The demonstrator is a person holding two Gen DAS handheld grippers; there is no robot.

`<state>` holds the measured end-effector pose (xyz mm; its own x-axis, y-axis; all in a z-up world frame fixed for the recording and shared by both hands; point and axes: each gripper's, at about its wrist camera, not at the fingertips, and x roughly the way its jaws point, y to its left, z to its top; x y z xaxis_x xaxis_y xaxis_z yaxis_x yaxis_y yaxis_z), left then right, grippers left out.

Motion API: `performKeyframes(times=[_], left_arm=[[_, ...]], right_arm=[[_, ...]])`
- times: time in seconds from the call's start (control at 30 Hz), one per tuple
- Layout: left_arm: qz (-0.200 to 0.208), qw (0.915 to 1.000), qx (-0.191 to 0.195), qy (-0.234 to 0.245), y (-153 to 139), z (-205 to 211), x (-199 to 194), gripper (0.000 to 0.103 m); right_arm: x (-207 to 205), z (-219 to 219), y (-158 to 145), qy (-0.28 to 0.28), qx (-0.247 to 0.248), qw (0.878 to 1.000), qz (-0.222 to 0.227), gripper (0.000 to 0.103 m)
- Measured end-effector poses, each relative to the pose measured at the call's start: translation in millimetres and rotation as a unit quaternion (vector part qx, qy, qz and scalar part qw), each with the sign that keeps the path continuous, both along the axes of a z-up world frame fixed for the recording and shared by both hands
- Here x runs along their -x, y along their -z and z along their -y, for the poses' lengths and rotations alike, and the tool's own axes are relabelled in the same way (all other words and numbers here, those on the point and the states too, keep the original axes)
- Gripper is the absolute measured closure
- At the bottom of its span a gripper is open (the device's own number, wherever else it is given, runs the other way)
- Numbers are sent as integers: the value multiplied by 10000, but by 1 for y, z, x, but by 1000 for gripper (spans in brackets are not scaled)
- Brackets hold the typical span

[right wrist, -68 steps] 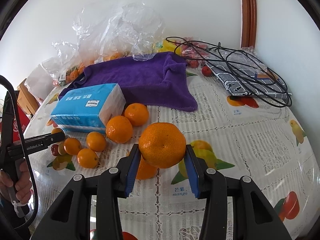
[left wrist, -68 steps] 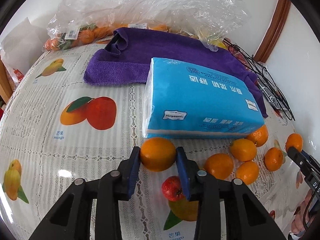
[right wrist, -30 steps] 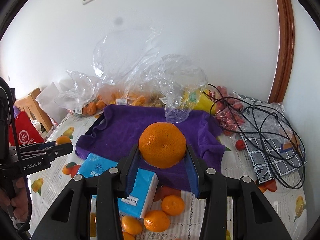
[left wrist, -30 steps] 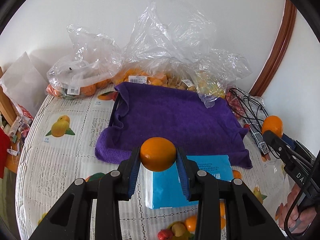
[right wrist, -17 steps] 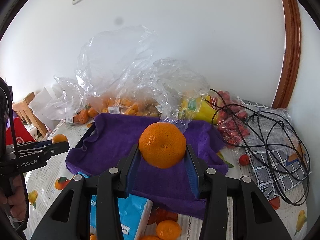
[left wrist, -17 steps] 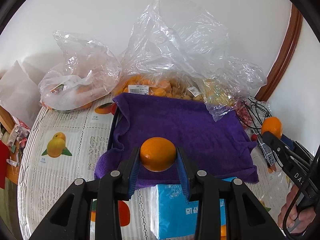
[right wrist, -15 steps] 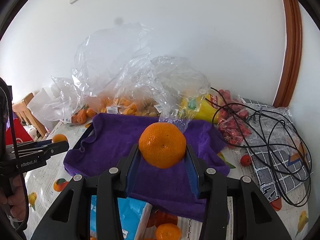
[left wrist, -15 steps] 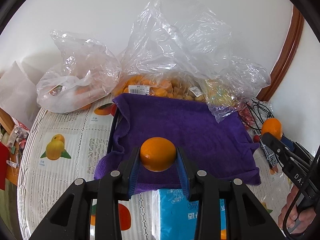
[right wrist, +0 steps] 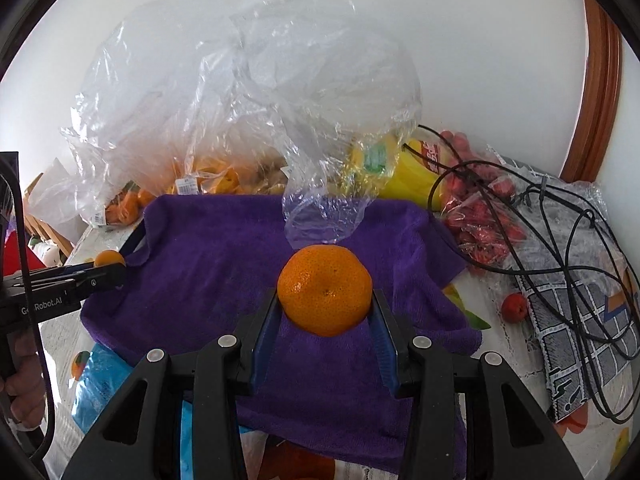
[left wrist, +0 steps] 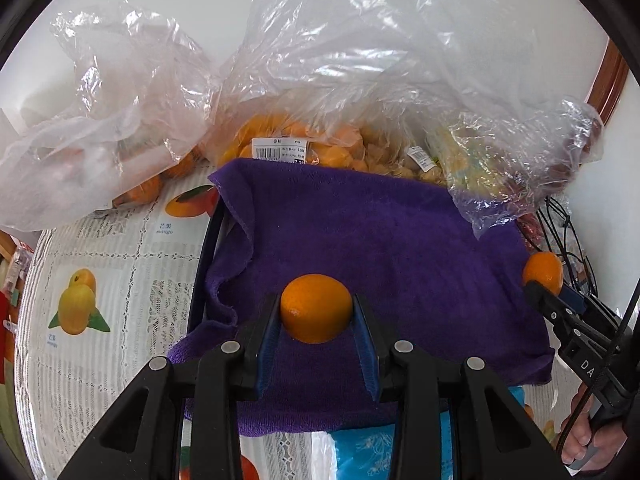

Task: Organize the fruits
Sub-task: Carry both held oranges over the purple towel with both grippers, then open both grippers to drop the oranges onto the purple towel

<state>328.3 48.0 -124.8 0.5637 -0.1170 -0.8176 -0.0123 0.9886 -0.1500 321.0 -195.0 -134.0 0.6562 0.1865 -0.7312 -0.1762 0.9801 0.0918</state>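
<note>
- Our left gripper [left wrist: 316, 322] clamps a small orange [left wrist: 316, 307] above the purple towel [left wrist: 384, 240].
- Our right gripper [right wrist: 325, 320] clamps a bigger orange [right wrist: 325, 290] over that towel.

left gripper [left wrist: 316, 316] clamped on a smooth orange [left wrist: 316, 307], hanging over the near part of the purple towel [left wrist: 380, 248]. out at the right edge, the right gripper [left wrist: 546, 290] pinches a second orange [left wrist: 543, 272], a hand [left wrist: 580, 440] below it. clear plastic bags [left wrist: 340, 80] of fruit pile up along the far side. a blue tissue pack [left wrist: 360, 456] peeks out at the near edge, fruit-print tablecloth [left wrist: 108, 280] to the left.
</note>
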Motion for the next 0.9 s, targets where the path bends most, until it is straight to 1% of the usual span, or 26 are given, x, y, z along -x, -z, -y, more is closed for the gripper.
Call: performKeyframes(times=[0.13, 0.27, 0.4, 0.6, 0.7, 0.8, 0.87, 0.9], left_arm=[[-172, 9998, -53, -33, 14, -1, -11, 69], [-313, 9995, 0, -65, 23, -3, -17, 69], [-409, 9991, -29, -71, 31, -2, -20, 69], [-501, 9987, 32, -93, 35, -3, -24, 69], [-526, 9986, 11, -58, 35, -2, -25, 69], [-429, 9991, -26, -48, 28, 0, -17, 69], [-392, 9992, -9, -57, 23, 1, -10, 65], [-365, 9993, 0, -50, 19, 2, -7, 62]], right_arm=[[-7, 2, 14, 26, 21, 9998, -193, 59], [-12, 2, 21, -11, 4, 9996, -292, 59], [-15, -1, 25, -33, 19, 9993, -364, 59], [-16, -5, 32, -110, 34, 9986, -507, 58], [-13, -7, 28, -118, 35, 9990, -430, 57], [-7, -7, 19, -114, 34, 9994, -328, 50], [0, -6, 11, -106, 39, 9997, -227, 40], [4, -5, 6, -111, 45, 9997, -190, 39]])
